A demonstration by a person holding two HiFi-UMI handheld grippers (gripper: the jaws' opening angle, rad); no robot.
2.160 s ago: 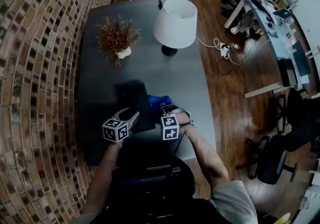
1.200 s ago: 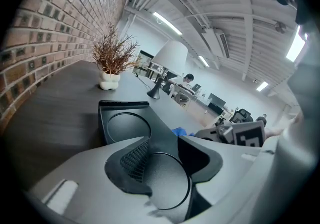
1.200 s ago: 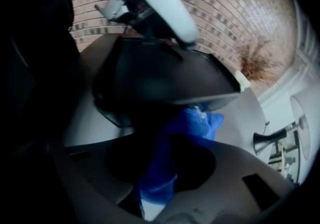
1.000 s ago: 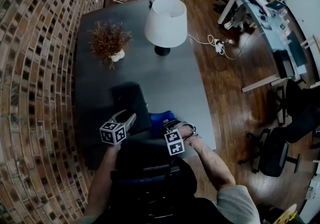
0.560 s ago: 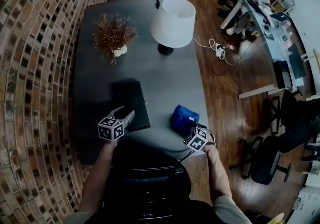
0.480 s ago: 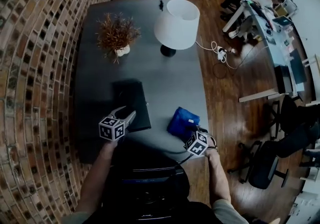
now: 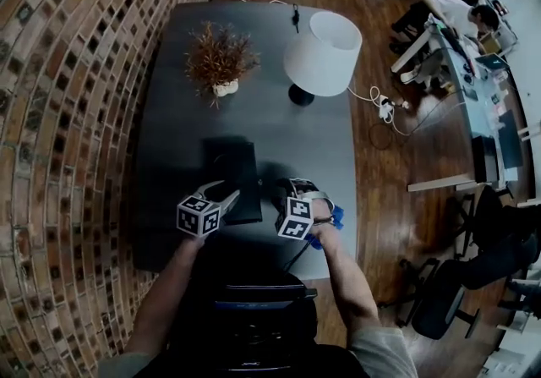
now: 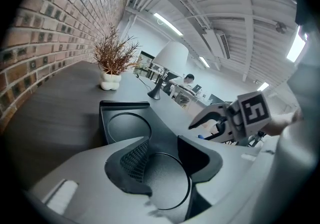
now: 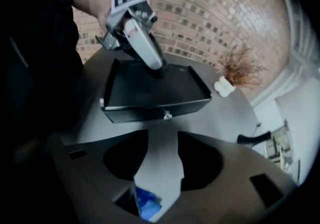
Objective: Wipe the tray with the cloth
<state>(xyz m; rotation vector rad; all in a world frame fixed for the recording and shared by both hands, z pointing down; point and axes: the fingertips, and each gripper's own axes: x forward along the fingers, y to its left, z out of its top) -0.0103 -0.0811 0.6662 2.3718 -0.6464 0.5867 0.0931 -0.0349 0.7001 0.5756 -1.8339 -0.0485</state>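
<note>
The black tray [image 7: 237,163] lies on the desk [image 7: 296,135], close to the person. The left gripper [image 7: 226,195] has its jaws spread, with the tips down at the left side of the tray. The right gripper [image 9: 163,140] hovers just beside the tray. Its jaws have just been closing but stand apart and pinch nothing. The blue cloth [image 9: 144,204] shows low in the gap, at their root.

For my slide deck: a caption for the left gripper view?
Open left gripper at the black tray, with plant and lamp behind on the table.
</note>
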